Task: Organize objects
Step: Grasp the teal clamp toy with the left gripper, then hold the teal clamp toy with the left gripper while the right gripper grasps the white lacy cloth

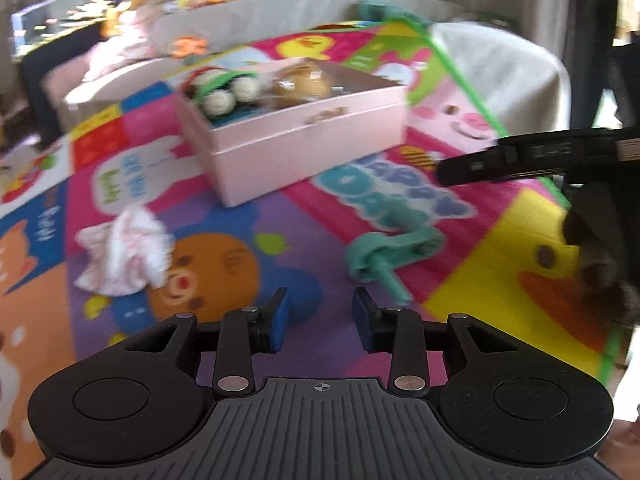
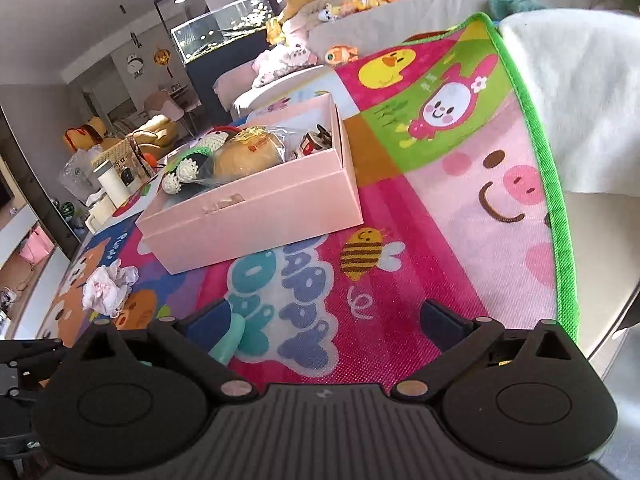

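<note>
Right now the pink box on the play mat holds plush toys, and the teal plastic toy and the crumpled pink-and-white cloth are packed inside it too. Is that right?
Not quite. The pink box does hold plush toys, but the teal plastic toy and the crumpled cloth both lie loose on the play mat in front of the box, not inside it. The left wrist view shows this.

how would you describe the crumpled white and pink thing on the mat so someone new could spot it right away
Start at the pink box in the middle of the colourful play mat. Off the box's near left corner, on the mat's purple patch beside an orange cartoon face, lies the crumpled cloth. It is the only soft, wrinkled white-and-pink bundle there; the other loose item, the teal plastic piece, is smooth and hard.
</note>
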Motion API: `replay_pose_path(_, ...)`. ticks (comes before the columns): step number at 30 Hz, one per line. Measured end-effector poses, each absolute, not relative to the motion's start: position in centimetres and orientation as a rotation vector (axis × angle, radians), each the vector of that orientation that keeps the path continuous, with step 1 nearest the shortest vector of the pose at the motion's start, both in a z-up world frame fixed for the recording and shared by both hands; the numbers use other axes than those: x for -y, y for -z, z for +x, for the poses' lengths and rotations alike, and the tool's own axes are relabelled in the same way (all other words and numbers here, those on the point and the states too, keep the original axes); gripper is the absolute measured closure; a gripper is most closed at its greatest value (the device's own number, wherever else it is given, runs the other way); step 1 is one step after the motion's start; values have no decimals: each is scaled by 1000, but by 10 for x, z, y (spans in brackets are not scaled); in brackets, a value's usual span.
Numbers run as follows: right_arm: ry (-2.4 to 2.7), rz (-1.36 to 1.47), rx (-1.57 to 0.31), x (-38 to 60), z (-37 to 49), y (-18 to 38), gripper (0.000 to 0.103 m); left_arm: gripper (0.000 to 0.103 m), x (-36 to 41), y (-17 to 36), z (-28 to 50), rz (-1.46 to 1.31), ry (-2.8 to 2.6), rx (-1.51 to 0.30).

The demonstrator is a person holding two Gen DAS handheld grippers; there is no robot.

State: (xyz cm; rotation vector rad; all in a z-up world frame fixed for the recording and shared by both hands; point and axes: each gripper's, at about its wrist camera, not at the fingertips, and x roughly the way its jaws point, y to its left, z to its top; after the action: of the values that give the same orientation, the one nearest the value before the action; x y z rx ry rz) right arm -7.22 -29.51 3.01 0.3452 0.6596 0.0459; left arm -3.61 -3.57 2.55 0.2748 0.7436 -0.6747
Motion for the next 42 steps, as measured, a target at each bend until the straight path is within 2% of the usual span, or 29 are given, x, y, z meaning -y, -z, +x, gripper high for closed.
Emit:
replay_pose_path(8, -45, 321, -647, 291, -72, -30, 2, 65, 29, -47, -31, 157, 818, -699)
replay_pose_path(18, -42, 315, -651, 289, -72, -29, 2, 62, 91, -23, -22, 395, 809, -696)
replay_pose_path(24, -42, 317, -655, 290, -71, -28, 2, 69, 88, -24, -22, 333, 792, -716)
replay_pose_path(28, -36, 318, -653, 290, -71, -28, 0, 69, 64, -30, -34, 302, 734, -713)
replay_pose_path(33, -40, 305, -660, 288, -70, -28, 0, 69, -14, -35, -49, 177, 482, -708)
replay_pose_path(38, -55, 159, -705, 259, -60, -28, 0, 69, -84, -33, -44, 60, 157, -704)
replay_pose_path(42, -171, 60, -708, 211, -48, -37, 0, 69, -100, -25, -41, 9, 106, -712)
